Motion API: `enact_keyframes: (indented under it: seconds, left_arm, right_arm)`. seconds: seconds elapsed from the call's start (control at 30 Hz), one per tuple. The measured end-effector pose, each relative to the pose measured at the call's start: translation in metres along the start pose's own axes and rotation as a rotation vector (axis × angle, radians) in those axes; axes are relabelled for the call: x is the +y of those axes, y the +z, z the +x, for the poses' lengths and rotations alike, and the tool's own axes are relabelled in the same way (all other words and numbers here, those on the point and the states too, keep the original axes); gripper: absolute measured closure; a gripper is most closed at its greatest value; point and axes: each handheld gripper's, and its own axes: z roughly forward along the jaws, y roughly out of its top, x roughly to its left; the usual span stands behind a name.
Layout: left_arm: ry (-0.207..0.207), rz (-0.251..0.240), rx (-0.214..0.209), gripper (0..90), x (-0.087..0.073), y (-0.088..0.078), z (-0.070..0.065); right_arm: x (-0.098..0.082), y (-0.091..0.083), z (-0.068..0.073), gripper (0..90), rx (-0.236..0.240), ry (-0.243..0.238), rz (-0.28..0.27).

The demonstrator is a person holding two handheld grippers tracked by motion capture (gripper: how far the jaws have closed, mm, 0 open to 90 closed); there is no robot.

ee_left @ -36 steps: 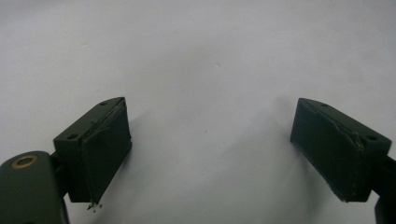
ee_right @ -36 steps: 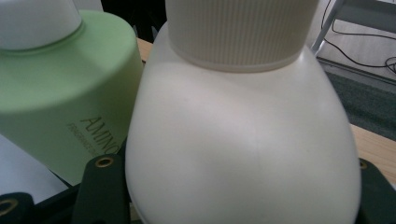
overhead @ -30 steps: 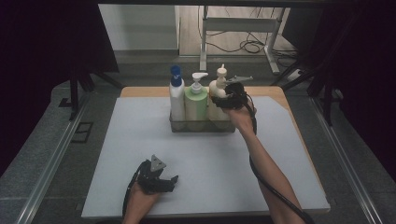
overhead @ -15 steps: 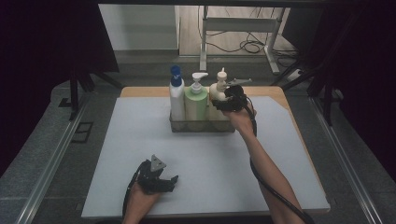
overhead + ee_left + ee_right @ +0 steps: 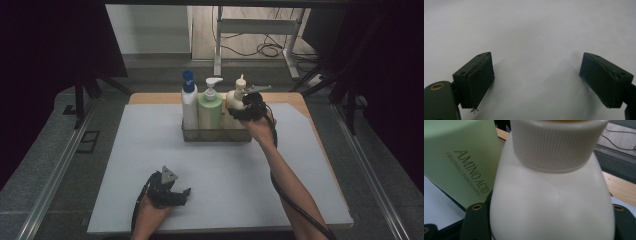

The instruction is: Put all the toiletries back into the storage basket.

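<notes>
The right claw (image 5: 246, 106) is at the cream bottle (image 5: 235, 102), which stands at the right end of a tray (image 5: 216, 135) on the far side of the counter (image 5: 150, 140), beside a green bottle (image 5: 210, 107) and a white bottle (image 5: 189, 102). Its jaws flank the cream bottle; whether they press it I cannot tell. The left claw (image 5: 536, 82) rests near the counter's near edge, jaws spread, nothing between.

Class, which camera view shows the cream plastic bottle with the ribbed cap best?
The right gripper view: the cream plastic bottle sits close up, ribbed cap sharp. The high view shows it small, in the metal rack.
</notes>
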Motion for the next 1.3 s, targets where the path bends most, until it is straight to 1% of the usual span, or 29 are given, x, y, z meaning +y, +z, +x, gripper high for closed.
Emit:
enact_keyframes:
  seconds: [0.17,0.2,0.33,0.6,0.9,1.07,1.17,1.3]
  left_arm:
    - [0.000,0.000,0.000,11.9,0.000,0.000,0.000]
    - [0.000,0.000,0.000,11.8,0.000,0.000,0.000]
    - [0.001,0.002,0.000,11.8,0.000,0.000,0.000]
    - [0.001,0.001,0.000,11.9,0.000,0.000,0.000]
    - [-0.002,-0.002,0.000,11.8,0.000,0.000,0.000]
    - [-0.002,-0.002,0.000,11.9,0.000,0.000,0.000]
    - [-0.001,-0.002,0.000,11.8,0.000,0.000,0.000]
    - [-0.002,-0.002,0.000,11.8,0.000,0.000,0.000]
  right_arm:
    - [0.001,-0.004,0.000,29.9,0.006,0.016,-0.030]
    - [0.001,-0.004,0.000,28.2,0.004,0.012,-0.030]
    - [0.000,-0.009,0.000,27.4,0.009,-0.002,-0.033]
    - [-0.009,-0.021,-0.005,27.5,0.023,-0.002,-0.025]
    - [-0.020,-0.038,-0.006,28.9,0.045,-0.027,-0.022]
    - [-0.027,-0.045,-0.007,31.7,0.060,-0.035,0.006]
    - [-0.031,-0.048,-0.008,32.2,0.075,-0.030,0.025]
    - [-0.038,-0.050,-0.011,35.1,0.082,-0.016,0.039]
